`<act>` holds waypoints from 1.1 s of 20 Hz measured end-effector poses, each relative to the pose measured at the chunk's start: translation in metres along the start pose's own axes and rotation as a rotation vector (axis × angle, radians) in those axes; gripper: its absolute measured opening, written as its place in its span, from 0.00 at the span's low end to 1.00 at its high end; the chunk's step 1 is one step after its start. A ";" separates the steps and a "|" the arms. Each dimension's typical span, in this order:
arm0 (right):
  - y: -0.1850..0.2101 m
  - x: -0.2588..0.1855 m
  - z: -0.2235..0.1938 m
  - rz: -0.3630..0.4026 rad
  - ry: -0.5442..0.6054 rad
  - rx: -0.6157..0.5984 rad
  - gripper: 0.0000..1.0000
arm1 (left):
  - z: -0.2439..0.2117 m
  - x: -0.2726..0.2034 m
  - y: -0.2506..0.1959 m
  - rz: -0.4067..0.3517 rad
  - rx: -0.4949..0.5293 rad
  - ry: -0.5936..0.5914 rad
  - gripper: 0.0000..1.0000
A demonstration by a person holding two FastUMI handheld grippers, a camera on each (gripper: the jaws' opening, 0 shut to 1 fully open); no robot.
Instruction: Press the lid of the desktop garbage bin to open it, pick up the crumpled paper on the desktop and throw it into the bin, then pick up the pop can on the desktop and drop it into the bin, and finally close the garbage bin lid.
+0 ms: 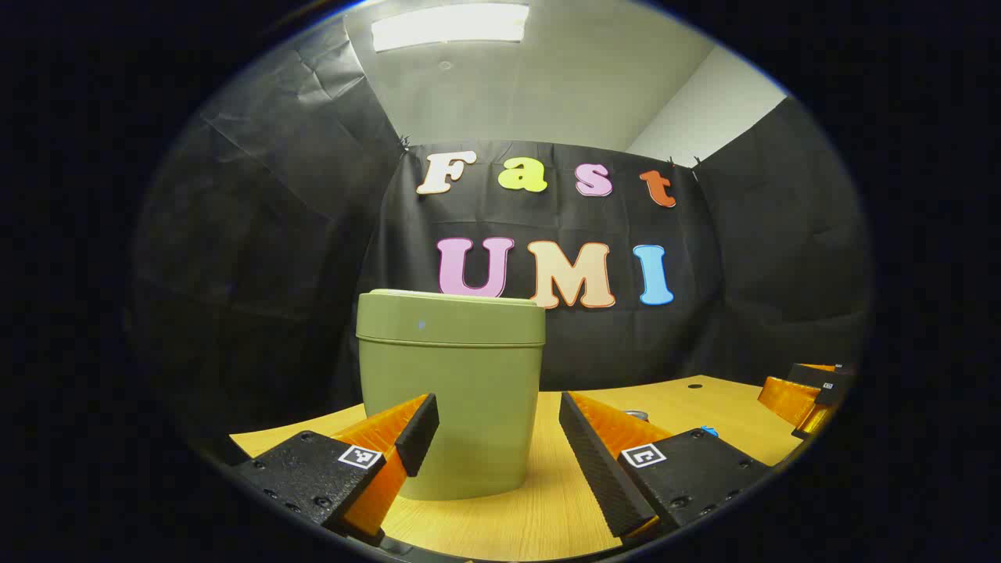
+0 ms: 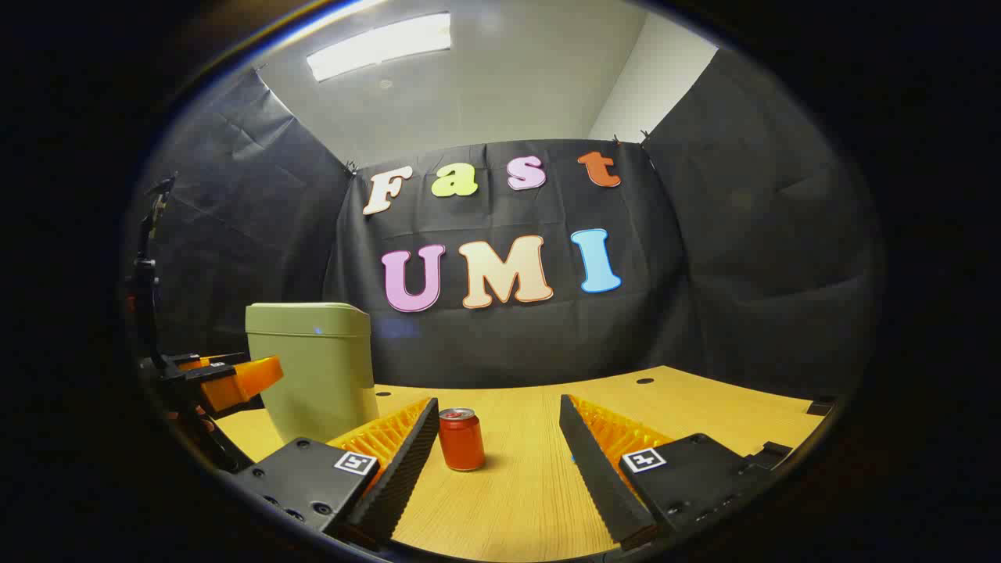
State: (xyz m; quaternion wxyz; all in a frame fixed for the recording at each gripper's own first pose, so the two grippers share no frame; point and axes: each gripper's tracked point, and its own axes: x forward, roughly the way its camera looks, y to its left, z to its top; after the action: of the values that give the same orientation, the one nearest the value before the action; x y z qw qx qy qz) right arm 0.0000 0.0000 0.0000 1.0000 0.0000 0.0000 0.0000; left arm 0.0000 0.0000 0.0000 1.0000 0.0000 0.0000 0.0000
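Wooden desktop [image 2: 532,469] is carrying the closed bin [image 1: 453,391] at 12 o'clock of the spread-fingered, empty left gripper [image 1: 500,438] — it is likely needing a centred downward press on the lid [image 1: 450,299] — pop can [image 2: 461,438] between the right gripper's [image 2: 500,450] parted fingers, untouched.

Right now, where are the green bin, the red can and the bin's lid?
Green bin [image 1: 461,414], left gripper view, front wall.
Red can [image 2: 461,442], right gripper view, its side.
Bin's lid [image 1: 451,317], left gripper view, front edge.
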 end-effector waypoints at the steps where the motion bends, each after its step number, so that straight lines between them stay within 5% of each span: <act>1: 0.001 0.000 0.001 0.003 -0.002 0.003 0.98 | 0.000 -0.001 0.000 0.000 0.000 -0.002 0.95; 22: 0.008 0.001 -0.014 0.015 0.029 -0.009 0.98 | -0.002 -0.005 0.008 0.019 -0.011 0.004 0.96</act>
State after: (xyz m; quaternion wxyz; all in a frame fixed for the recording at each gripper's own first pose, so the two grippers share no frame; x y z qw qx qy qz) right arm 0.0008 0.0078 -0.0136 0.9999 -0.0044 0.0147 0.0075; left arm -0.0049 0.0079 -0.0024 0.9999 -0.0054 0.0021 0.0094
